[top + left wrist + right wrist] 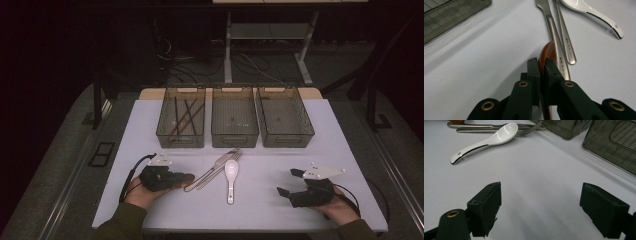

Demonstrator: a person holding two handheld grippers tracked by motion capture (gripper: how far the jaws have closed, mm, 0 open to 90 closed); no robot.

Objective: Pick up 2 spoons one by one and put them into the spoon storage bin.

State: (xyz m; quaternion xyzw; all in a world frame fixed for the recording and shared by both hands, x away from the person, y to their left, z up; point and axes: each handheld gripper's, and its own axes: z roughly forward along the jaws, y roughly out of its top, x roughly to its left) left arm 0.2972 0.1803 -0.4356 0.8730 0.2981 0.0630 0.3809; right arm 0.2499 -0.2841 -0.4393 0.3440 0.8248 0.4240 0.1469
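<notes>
- One brown wooden spoon (pixel 545 53) is the thing in hand: it lies on the white table (pixel 280 200) toward the near left corner, its bowl end just beside the ends of the metal handles, and it is pinched edge-on between the two black jaws of the left gripper (pixel 542 65).
- The left gripper (pixel 162 178) rests near the table's near edge at its left, its jaws clamped together on that spoon.
- Just beside the wooden spoon lie two steel pieces, a knife (pixel 552 27) and a fork (pixel 565 37), side by side and slanting toward the middle bin.
- One white ceramic spoon (pixel 230 172) lies next to them, near the table's middle, handle toward the near edge.
- The right gripper (pixel 295 184) sits near the near right corner, well apart from the cutlery; its jaws stand wide apart with only bare table between them (pixel 540 202).
- Three smoky see-through bins line the far edge: the left bin (pixel 167 132) holds several dark chopsticks (pixel 182 115), too tangled to count; the middle bin (pixel 235 137) and the right bin (pixel 287 140).
</notes>
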